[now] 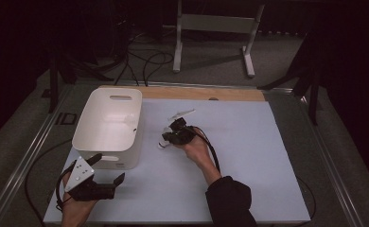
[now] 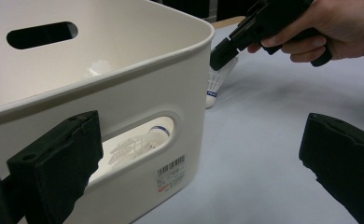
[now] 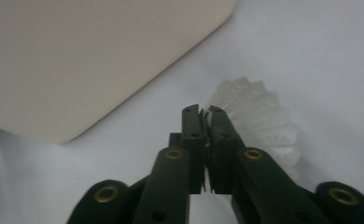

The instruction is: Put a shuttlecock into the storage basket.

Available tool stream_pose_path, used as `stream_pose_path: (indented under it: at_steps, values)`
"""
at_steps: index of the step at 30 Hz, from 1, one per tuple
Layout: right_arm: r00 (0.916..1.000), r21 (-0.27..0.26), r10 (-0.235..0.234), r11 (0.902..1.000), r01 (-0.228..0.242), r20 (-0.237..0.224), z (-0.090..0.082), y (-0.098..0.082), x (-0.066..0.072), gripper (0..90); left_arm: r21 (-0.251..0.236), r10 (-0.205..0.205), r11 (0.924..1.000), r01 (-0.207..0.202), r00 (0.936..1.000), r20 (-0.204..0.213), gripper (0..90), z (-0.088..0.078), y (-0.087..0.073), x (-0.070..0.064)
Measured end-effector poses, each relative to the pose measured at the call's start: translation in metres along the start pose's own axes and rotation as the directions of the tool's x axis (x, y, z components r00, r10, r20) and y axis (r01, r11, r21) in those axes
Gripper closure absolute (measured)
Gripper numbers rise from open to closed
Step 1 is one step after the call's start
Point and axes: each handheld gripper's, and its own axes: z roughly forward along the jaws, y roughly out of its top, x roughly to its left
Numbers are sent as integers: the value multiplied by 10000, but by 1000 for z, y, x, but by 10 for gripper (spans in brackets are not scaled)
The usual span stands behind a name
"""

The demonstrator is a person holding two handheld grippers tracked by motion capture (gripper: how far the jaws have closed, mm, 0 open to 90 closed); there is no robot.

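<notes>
Your left gripper (image 1: 108, 169) nearest you, jaws wide apart around the near corner of the white bin (image 1: 108, 124), holding nothing, farther on your right gripper (image 3: 203, 112) clamped on the skirt edge of a white shuttlecock (image 3: 259, 116) on the table (image 1: 249, 156), bin just left of it, another shuttlecock (image 2: 138, 144) inside the bin

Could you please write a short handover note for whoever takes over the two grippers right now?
Right gripper: jaws closed on the skirt edge of a shuttlecock that stands on the mat just right of the bin; not yet lifted.
Left gripper: jaws open, holding nothing, at the bin's near wall.
Done: at least one shuttlecock already lies in the bin, seen through its handle slot.
Left: lift the gripped shuttlecock over the rim and drop it in. I can see no others loose on the mat.
</notes>
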Motion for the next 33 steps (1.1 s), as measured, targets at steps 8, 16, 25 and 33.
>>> stream_pose_path:
  at_steps: [8,16,25,33]
  values:
    - [9996,-190,-164,9997,168,221,-3,2,3,897,7,0,10000,0,10000,-16,3,0,0,0]
    - [9992,-431,-136,9990,152,385,-7,3,1,897,10,0,10000,0,10000,-13,3,0,0,0]
    - [9987,-655,-116,9977,148,488,-12,5,1,897,12,5,10000,-5,10000,-4,3,0,0,0]
    - [9981,-739,-112,9971,158,613,-15,6,2,898,9,3,10000,-3,10000,-15,3,0,0,0]
